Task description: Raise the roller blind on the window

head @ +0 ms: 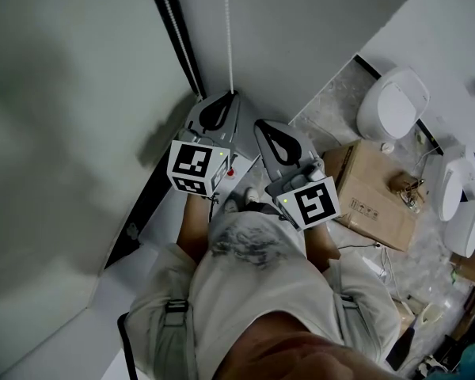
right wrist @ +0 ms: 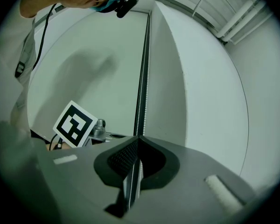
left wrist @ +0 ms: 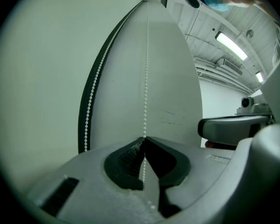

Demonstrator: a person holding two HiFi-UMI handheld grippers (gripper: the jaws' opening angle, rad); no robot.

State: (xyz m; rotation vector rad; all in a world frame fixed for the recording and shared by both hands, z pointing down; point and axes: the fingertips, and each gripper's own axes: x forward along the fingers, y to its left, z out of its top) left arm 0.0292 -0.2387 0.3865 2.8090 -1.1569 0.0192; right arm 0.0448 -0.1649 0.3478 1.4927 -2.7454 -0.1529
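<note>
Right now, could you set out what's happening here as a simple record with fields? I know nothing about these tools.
Setting: person standing beside a window's black frame, seen from above
Left gripper: shut on the white bead chain
Chain: runs straight up from the jaws; a second strand hangs along the black frame
Right gripper: jaws together, beside the left one; the head view shows no chain reaching it
Floor: cardboard box

Place: looking like a storeroom or unfinished washroom.
Evidence: a white toilet and a cardboard box are sitting loose on the marble floor.
</note>
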